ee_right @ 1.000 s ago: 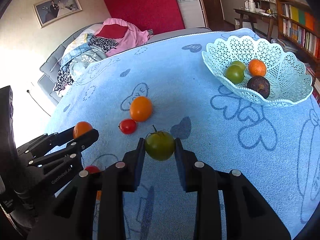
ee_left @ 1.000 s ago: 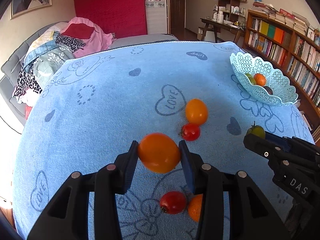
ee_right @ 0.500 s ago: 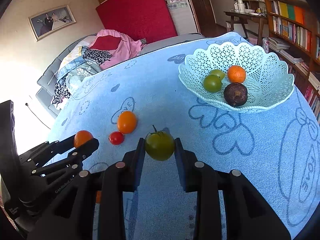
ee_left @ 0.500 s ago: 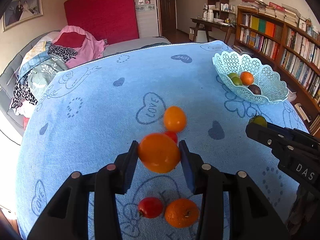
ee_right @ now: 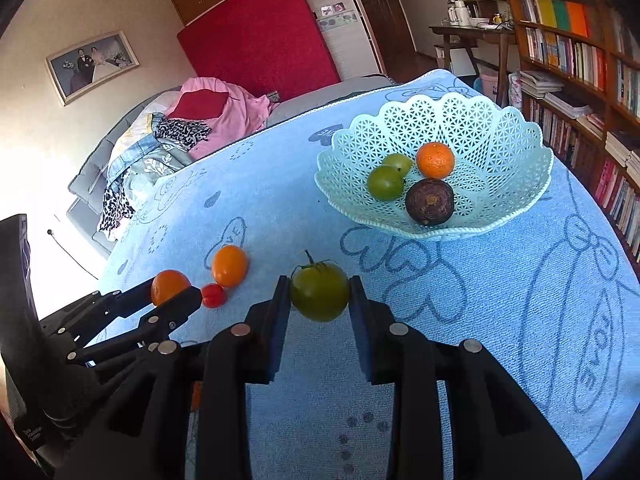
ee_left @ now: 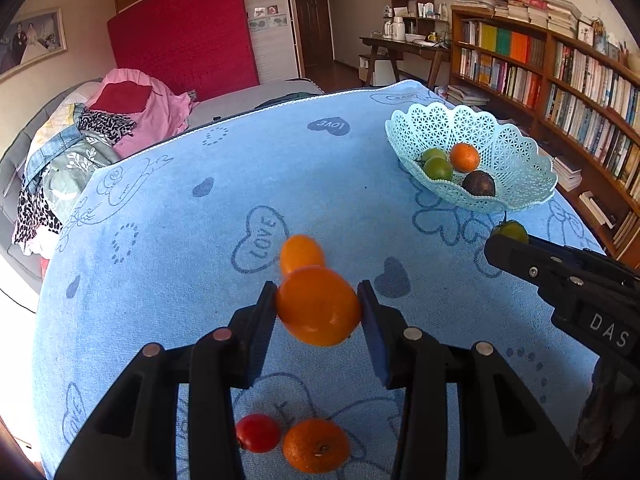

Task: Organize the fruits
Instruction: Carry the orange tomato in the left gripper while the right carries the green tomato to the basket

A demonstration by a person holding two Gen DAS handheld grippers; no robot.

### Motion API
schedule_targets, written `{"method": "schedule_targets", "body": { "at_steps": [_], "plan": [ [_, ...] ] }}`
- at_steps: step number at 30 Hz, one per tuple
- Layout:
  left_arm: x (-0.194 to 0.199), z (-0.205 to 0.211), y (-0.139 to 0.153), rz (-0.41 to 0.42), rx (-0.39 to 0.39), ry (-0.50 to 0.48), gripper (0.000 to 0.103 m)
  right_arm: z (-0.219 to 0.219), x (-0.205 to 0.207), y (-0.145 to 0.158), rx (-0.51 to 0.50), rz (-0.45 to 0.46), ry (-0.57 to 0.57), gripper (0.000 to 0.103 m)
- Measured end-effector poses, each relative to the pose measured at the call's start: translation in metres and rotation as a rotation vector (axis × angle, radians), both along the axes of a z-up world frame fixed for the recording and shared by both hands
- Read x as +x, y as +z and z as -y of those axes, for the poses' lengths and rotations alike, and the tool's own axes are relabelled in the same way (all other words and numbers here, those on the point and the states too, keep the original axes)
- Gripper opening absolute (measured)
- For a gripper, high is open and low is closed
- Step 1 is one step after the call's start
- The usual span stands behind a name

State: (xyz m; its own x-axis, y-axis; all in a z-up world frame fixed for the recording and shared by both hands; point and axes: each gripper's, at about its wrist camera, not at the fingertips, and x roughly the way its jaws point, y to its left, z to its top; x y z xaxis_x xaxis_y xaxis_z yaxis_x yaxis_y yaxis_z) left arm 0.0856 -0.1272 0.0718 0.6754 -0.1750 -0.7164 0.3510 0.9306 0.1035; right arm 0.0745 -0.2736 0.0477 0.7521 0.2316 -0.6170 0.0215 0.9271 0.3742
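Both claws tilt downward above the blue heart-print cloth. Left gripper clamps a smooth round orange fruit; right gripper pinches a glossy green stemmed tomato, just short of the pale lattice plastic basket holding four fruits.

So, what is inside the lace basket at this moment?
Inside the basket lie four fruits: two green tomatoes, one partly hidden behind the other, one orange and one dark purple fruit. The basket floor under them is covered, so anything smaller there cannot be seen.
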Motion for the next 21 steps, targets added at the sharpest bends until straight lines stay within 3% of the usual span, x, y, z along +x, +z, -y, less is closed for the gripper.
{"method": "schedule_targets", "body": {
  "at_steps": [21],
  "plan": [
    [0.023, 0.063, 0.020, 0.017, -0.023, -0.115, 0.042, 0.069, -0.007, 0.020, 0.016, 0.065, -0.148, 0.030]
  ]
}}
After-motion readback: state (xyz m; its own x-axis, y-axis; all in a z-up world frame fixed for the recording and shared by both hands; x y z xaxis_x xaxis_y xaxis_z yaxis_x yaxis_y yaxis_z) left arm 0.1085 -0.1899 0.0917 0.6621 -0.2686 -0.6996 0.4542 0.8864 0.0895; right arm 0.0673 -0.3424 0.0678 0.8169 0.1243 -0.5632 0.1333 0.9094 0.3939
